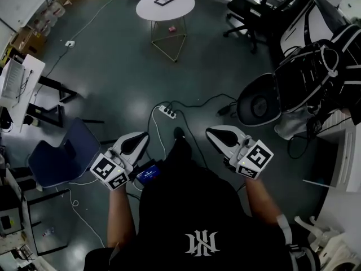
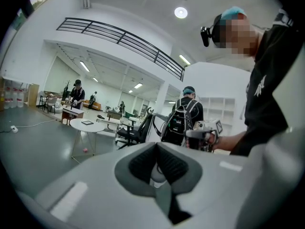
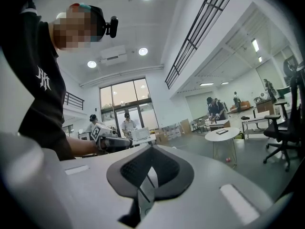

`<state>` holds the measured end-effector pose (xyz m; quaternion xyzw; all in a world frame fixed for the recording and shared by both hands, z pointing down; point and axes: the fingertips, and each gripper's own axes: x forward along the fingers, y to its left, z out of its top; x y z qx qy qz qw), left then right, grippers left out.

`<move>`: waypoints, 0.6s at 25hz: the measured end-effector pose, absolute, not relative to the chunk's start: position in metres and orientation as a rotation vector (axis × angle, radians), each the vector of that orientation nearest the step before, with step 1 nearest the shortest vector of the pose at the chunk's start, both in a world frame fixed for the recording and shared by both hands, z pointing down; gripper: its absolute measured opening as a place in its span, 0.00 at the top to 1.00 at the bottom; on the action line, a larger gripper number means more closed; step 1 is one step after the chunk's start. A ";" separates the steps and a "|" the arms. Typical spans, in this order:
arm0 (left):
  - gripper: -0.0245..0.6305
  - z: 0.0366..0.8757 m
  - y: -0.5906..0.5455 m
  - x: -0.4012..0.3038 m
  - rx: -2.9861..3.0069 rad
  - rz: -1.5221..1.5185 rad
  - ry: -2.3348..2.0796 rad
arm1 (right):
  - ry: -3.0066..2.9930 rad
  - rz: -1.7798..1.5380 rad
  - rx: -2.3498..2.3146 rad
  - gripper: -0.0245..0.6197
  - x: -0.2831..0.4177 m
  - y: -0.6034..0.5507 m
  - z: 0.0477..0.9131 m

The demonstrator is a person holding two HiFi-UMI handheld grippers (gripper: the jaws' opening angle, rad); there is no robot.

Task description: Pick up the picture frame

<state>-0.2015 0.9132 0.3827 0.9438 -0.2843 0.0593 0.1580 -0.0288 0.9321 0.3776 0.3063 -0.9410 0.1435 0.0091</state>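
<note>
**Picture frame, uncollected — both tongs clenched, empty**

**Head view.** The picture frame [image 1: 164,0] is a flat, dark-bordered rectangle. It lies face up near the middle of a round white table [image 1: 148,13] on thin wire legs, well apart from the person across a glossy grey floor. The left gripper [image 1: 141,139] and right gripper [image 1: 217,135] are white shells with black pads, held low in front of the body. A white power strip [image 1: 168,113] and its cables lie on the floor between the person and the table.

**Left gripper view.** The ribbed dark pads are pressed together with nothing between them. The frame [image 2: 87,122] shows as a thin dark slab on the tabletop [image 2: 78,126], far off.

**Right gripper view.** The jaws are likewise closed on nothing. The frame [image 3: 222,131] lies flat on the same top [image 3: 213,137], in the distance.

**Handling note.** The step in hand appears to be the approach.
- The person should cross to the table clear of the cables.
- One gripper should be opened before it arrives.
- The frame is thin and lies flush on a smooth top, so it probably needs a jaw worked under one edge — or sliding to the table's rim — before the jaws pinch its border.
</note>
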 end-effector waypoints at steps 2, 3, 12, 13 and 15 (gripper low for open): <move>0.96 0.385 0.896 -0.195 2.699 0.167 -0.798 | -2.928 0.458 0.980 0.96 -0.022 0.918 0.379; 0.96 0.385 0.886 -0.192 2.701 0.163 -0.791 | -2.920 0.465 0.989 0.96 -0.019 0.910 0.380; 0.96 0.387 0.768 -0.172 2.700 0.126 -0.734 | -2.854 0.476 1.040 0.96 -0.003 0.798 0.384; 0.96 0.387 0.752 -0.171 2.701 0.128 -0.724 | -2.845 0.477 1.050 0.96 -0.002 0.782 0.384; 0.96 0.385 0.721 -0.171 2.700 0.128 -0.708 | -2.829 0.478 1.078 0.96 0.000 0.750 0.380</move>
